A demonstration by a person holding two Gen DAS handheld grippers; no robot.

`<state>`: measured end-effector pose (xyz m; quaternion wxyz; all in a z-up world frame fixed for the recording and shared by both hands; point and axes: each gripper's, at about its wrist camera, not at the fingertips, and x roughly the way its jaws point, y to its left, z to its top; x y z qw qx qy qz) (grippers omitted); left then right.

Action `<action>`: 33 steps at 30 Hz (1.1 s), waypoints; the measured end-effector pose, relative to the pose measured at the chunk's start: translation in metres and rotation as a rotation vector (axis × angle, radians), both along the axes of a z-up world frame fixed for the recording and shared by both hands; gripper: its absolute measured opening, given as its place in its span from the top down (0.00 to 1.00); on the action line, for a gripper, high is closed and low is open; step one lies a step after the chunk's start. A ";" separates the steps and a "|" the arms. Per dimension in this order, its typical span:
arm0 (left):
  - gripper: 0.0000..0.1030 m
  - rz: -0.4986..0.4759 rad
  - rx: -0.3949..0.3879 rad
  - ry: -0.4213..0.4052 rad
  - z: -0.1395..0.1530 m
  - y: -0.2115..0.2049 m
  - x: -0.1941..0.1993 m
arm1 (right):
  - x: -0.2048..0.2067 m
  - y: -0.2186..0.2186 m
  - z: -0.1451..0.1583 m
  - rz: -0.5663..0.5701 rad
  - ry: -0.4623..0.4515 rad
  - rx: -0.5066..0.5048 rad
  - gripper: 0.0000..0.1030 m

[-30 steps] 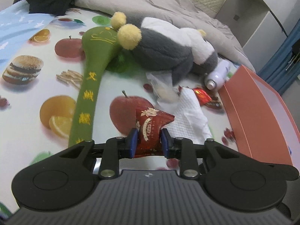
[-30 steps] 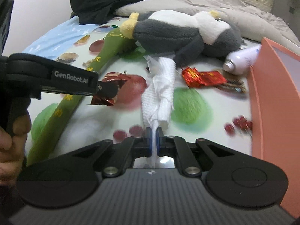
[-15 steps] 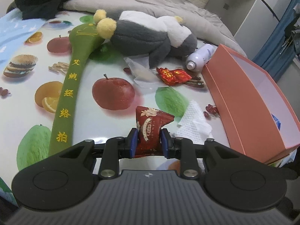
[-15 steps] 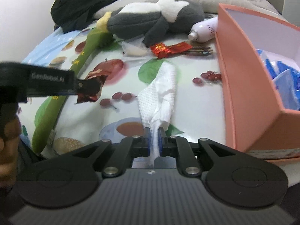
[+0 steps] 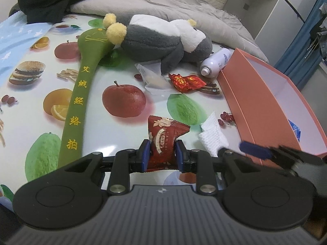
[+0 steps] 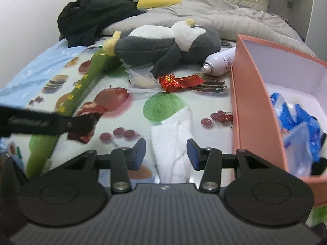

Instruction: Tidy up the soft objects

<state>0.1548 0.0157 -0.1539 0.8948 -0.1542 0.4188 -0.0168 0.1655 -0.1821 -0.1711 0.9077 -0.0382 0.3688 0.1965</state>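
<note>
left claw (image 5: 161, 155): holds the dark red snack packet (image 5: 165, 140) by its lower half, low in the centre of the left wrist view; the packet stands up above the pads, well clear of the fruit-print sheet (image 5: 122, 126).
right claw (image 6: 166, 153): its jaws have just been opening and now stand apart, with the white cloth (image 6: 173, 134) lying between them but not pinched; the pads do not press on it.
white cloth, where: flat on the sheet, lower centre of the right wrist view, just beside the orange box (image 6: 251, 110) but outside it.
risk, cloth: it lies short of the box wall, so if the box is its place, it is not yet put away; dragging the open claw back could snag and crumple it.
risk, packet: the wrapper looks slick and is gripped on a narrow strip; a quick swing toward the box could let it slide out.
risk, collision: both claws sit close together at the lower right of the left wrist view; crossing paths to the box could knock them together.
still loose: plush toy (image 5: 163, 40), green padded bat (image 5: 81, 94), red foil wrapper (image 5: 187, 81), spray bottle (image 5: 216, 63) in the upper middle.
</note>
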 end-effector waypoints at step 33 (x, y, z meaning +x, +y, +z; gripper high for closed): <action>0.69 -0.065 0.063 -0.007 0.023 -0.017 0.031 | 0.017 -0.012 0.021 0.008 0.047 0.058 0.82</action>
